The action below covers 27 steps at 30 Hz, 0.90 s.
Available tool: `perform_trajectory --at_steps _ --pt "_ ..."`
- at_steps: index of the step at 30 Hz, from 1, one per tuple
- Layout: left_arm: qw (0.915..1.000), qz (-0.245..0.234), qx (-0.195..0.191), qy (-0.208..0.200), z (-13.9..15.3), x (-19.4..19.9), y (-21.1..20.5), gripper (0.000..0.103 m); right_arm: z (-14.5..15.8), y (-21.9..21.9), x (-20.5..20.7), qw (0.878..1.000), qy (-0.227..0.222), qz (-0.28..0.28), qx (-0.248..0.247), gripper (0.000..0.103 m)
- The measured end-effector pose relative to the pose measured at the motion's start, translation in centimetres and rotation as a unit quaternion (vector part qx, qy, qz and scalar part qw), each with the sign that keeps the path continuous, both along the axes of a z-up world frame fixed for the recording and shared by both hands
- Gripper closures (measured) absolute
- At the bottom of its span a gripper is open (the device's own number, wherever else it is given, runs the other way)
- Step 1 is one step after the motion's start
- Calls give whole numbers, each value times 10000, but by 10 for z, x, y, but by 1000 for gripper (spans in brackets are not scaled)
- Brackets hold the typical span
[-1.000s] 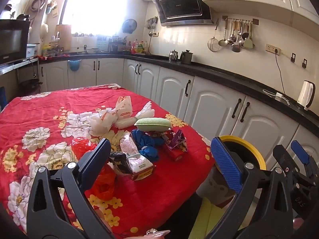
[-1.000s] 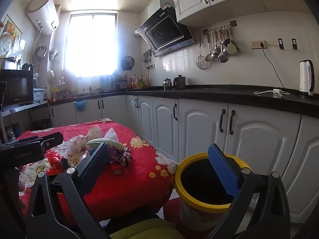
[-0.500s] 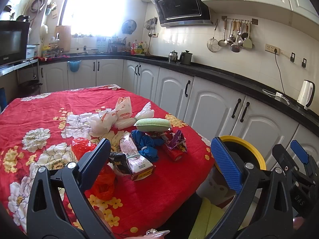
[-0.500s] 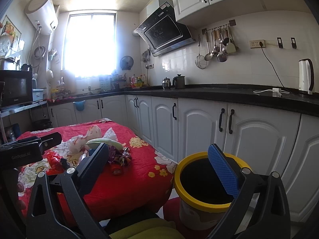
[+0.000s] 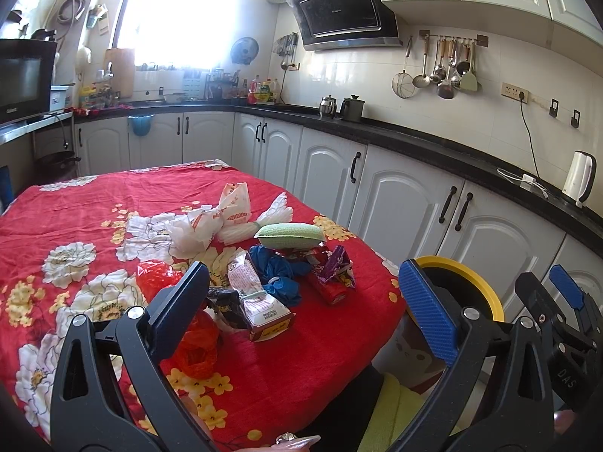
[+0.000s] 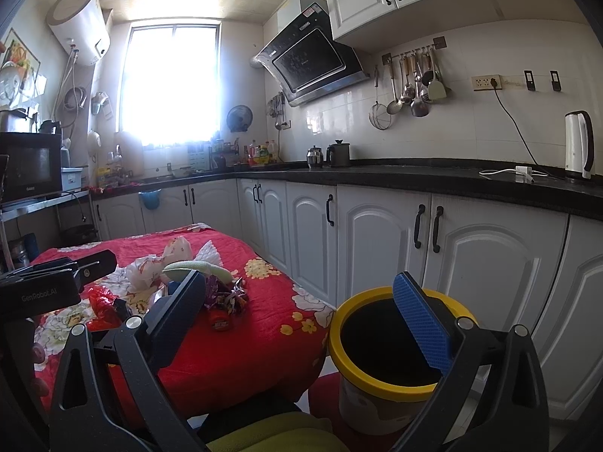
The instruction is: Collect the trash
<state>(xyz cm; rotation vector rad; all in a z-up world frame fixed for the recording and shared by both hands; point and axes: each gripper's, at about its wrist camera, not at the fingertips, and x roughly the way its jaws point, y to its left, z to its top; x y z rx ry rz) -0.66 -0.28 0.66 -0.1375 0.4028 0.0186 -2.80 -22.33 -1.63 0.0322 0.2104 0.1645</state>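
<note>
A heap of trash lies on the red flowered tablecloth point(image 5: 94, 196): white crumpled bags point(image 5: 211, 218), a green sponge point(image 5: 290, 234), blue gloves point(image 5: 277, 267), a purple wrapper point(image 5: 337, 269), a small printed carton point(image 5: 260, 303) and a red plastic bag point(image 5: 196, 342). The left gripper point(image 5: 301, 297) hovers open above the table's near edge, nothing between its fingers. The right gripper point(image 6: 301, 309) is open and empty, held above the gap between the table and a yellow-rimmed bin point(image 6: 377, 373). The bin point(image 5: 475, 286) stands on the floor right of the table.
White cabinets point(image 6: 377, 233) under a black counter run along the right and back. A kettle point(image 6: 578, 147) and cable sit on the counter. A microwave point(image 5: 22, 79) is at far left. A yellow-green garment point(image 6: 271, 433) lies below the grippers.
</note>
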Motion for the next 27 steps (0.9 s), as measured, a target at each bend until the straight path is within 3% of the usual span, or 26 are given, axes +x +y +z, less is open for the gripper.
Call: perform_trajectory --at_steps 17,27 --pt "10000 0 -24 35 -1 -1 1 11 2 0 2 10000 15 26 3 6" --pt "9994 233 -180 169 -8 6 21 11 -12 19 13 9976 222 632 -171 6"
